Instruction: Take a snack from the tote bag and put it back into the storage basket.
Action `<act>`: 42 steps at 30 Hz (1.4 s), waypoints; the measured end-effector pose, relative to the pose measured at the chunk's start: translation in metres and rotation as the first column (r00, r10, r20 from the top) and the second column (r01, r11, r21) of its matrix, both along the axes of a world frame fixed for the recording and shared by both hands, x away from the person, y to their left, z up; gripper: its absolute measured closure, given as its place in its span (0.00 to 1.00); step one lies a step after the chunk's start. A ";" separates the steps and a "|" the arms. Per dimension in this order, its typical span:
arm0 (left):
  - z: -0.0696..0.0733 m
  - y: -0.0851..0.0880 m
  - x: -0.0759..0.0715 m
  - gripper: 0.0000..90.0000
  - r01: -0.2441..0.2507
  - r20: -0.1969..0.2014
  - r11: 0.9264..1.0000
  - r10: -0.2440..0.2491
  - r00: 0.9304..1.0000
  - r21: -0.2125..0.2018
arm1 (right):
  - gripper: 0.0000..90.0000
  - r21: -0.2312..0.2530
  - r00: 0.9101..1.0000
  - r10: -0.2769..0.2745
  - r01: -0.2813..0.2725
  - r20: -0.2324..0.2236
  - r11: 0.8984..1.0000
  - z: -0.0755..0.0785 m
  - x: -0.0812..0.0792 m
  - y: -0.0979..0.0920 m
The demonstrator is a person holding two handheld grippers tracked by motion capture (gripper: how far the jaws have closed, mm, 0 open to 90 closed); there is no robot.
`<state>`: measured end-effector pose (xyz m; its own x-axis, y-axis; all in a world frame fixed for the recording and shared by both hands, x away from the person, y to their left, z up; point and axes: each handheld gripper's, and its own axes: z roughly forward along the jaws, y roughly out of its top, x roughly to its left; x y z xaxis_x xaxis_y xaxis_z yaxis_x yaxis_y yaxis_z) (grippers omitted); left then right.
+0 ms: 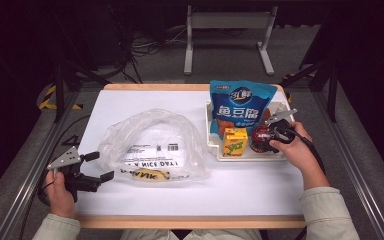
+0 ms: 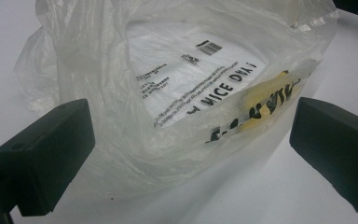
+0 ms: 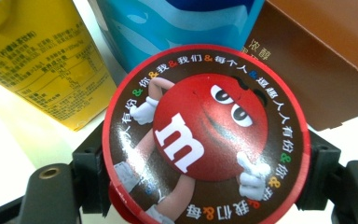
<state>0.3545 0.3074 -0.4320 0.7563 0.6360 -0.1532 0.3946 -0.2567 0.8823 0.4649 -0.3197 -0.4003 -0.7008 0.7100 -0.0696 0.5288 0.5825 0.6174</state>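
Red-lidded candy tub (image 3: 205, 135) is where the action is right now. It sits in the white tray (image 1: 215, 150) on the right half of the table (image 1: 240, 190), and the right gripper (image 1: 267, 136) has both jaws against its sides, 1 on each flank of the lid, so it's pinching the tub. Up close in the right gripper view you get the round lid with the red cartoon character and the white "m", ringed by small print. Can't tell whether the tub is lifted off the tray floor or resting on it.

Packed around it in the same tray: a yellow carton (image 1: 235, 142) just to the tub's left, a big blue snack pouch (image 1: 240, 107) standing behind, and a brown box (image 3: 326, 60) just beside the tub on the other side.

Over on the left half, a clear plastic bag (image 1: 152, 145) lies crumpled on the table with its mouth gaping, black lettering and a barcode showing through. The left gripper (image 1: 99, 166) sits at the bag's left edge with jaws spread wide; in the left gripper view the bag lies between and beyond the 2 black jaws, and neither pad presses on it.
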 end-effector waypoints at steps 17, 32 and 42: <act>0.000 0.001 -0.001 0.01 -0.006 -0.001 1.000 0.006 1.000 0.001 | 0.14 0.041 0.996 -0.075 0.073 0.039 0.996 0.018 -0.014 -0.001; 0.000 -0.001 0.000 0.01 -0.001 -0.006 1.000 0.001 1.000 -0.006 | 0.13 0.143 0.983 -0.077 0.053 0.169 0.988 0.049 -0.062 0.002; 0.000 0.000 -0.001 0.01 0.000 0.001 1.000 0.000 1.000 -0.004 | 0.13 0.211 0.976 -0.054 0.009 0.210 0.977 0.054 -0.088 0.007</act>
